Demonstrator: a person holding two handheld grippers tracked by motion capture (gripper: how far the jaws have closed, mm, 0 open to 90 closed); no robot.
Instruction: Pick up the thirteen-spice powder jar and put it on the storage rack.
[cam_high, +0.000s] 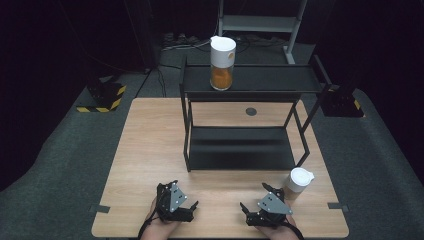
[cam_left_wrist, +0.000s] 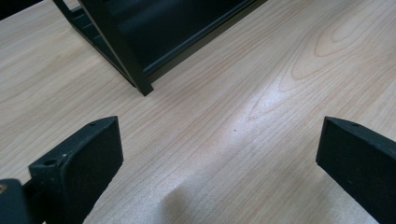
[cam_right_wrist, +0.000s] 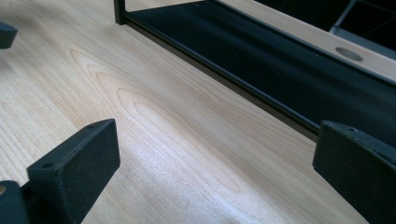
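Observation:
A black two-tier rack (cam_high: 240, 85) stands on the wooden table (cam_high: 150, 145). On its top shelf is a tall jar (cam_high: 222, 62) with a white lid and orange contents. A small white lidded cup (cam_high: 299, 180) sits on the table by the rack's front right leg. My left gripper (cam_high: 179, 195) rests low near the front edge, open, nothing between its jaws (cam_left_wrist: 219, 154). My right gripper (cam_high: 254, 196) is also open and empty (cam_right_wrist: 215, 154), just left of the white cup. The rack's lower shelf (cam_right_wrist: 289, 70) lies ahead of it, and the rack's front corner leg (cam_left_wrist: 140, 79) is ahead of the left gripper.
A round grey grommet (cam_high: 251, 111) is set in the table behind the rack's lower shelf. Yellow-black striped blocks (cam_high: 102, 97) sit on the grey floor at the left. A grey metal frame (cam_high: 260, 22) stands behind the table. Bare wood stretches left of the rack.

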